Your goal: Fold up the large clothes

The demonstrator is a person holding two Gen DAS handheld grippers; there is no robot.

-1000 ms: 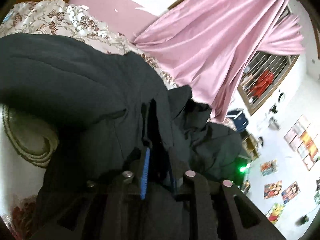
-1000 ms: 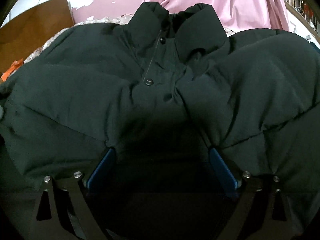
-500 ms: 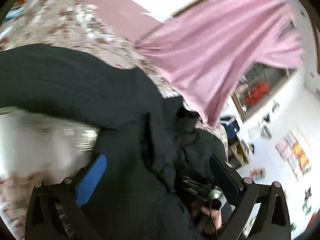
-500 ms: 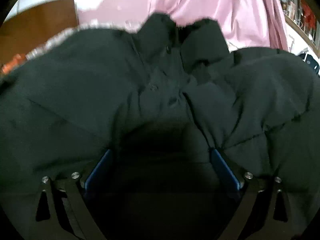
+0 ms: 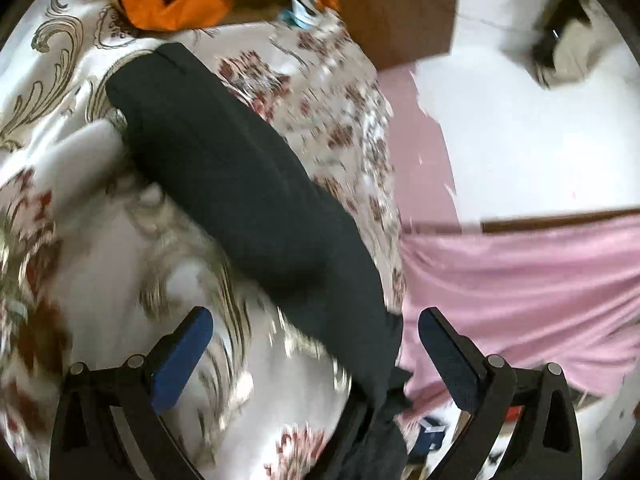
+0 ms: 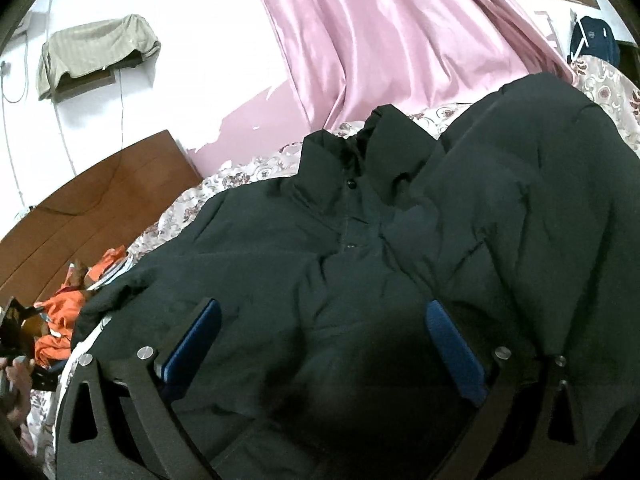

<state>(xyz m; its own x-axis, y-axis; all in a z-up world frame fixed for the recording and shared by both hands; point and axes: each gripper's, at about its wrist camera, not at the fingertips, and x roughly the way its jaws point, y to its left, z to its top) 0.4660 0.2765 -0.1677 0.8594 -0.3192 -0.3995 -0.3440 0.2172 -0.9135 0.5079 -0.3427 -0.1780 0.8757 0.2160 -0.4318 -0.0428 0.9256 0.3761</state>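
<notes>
The big black coat (image 6: 360, 264) lies spread on the bed (image 5: 100, 240), front up, collar toward the pink curtain (image 6: 380, 40). It looks puffy, soft and a bit heavy, so it will likely sag and slide if picked up by a thin bit. One sleeve (image 5: 240, 184) stretches out over the flowery cover. The cuff (the firm end) seems a good place to pinch. The left gripper (image 5: 316, 356) is spread wide and holds nothing. The right gripper (image 6: 324, 344) is wide too, above the coat's front.
</notes>
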